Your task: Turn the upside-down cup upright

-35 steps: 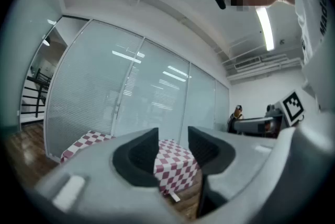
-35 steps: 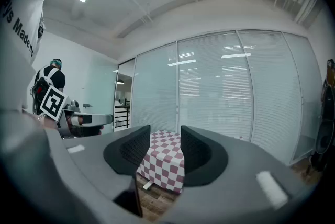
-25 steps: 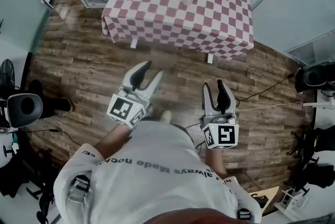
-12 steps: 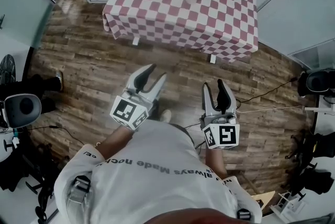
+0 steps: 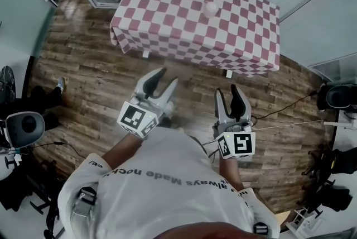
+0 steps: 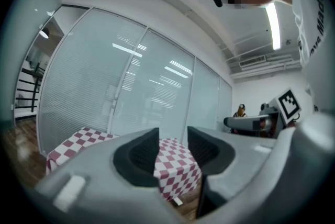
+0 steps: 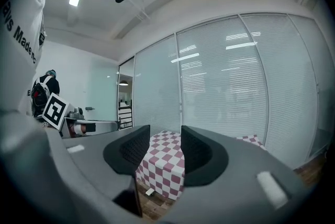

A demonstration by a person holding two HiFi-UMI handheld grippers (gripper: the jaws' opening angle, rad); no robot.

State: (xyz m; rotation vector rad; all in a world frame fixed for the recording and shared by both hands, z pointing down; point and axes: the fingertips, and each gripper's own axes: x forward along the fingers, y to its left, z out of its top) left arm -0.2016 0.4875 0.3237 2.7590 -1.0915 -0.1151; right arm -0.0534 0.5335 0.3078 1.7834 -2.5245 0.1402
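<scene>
Head view: the cup [image 5: 210, 8] is sitting on the checkered counter [image 5: 162, 9], well apart from both tools and too small to show which way up it is. The left hand-held gripper [image 5: 166, 77] is hanging over the wooden floor [image 5: 83, 70] with jaws spread; the right hand-held gripper [image 5: 227, 91] is holding a narrower gap.

Left gripper view: the jaws are standing apart, framing only the distant counter.

Right gripper view: the jaws are likewise parted and empty.

The cup is probably light, stiff and somewhat slick, so I'd be pinching it gently across its side wall.
</scene>
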